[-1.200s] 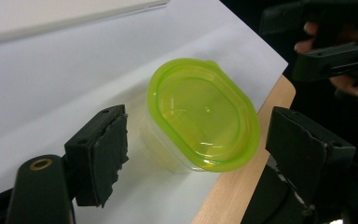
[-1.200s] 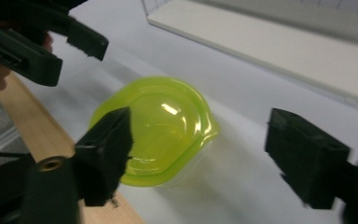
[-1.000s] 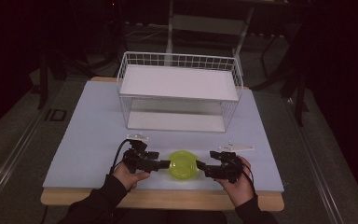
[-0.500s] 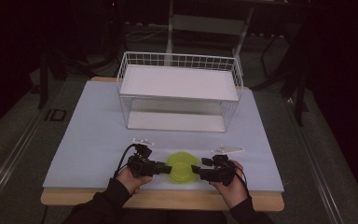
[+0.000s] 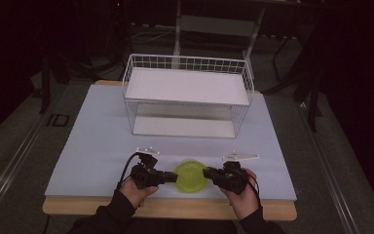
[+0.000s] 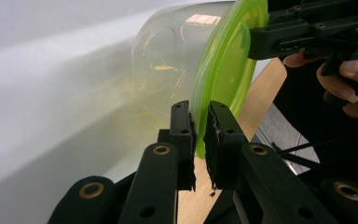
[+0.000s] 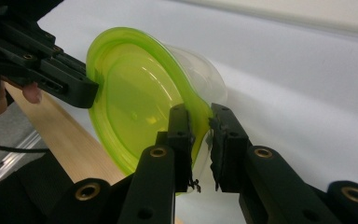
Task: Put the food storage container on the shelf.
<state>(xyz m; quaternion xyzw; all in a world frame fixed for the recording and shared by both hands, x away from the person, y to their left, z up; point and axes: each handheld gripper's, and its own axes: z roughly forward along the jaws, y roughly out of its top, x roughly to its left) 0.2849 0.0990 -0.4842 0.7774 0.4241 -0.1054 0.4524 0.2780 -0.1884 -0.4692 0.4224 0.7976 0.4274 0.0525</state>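
pale blue matting covers the table (image 5: 97, 146), with a white wire basket (image 5: 187, 95) at the far side. near your edge, a clear container with a green lid (image 5: 191, 176) sits between your hands. your left gripper (image 6: 199, 133) and right gripper (image 7: 200, 130) have just been closing, and each now pinches the lid's rim on opposite sides. keep both pinches even and lift level, or the rim may flex and slip out.
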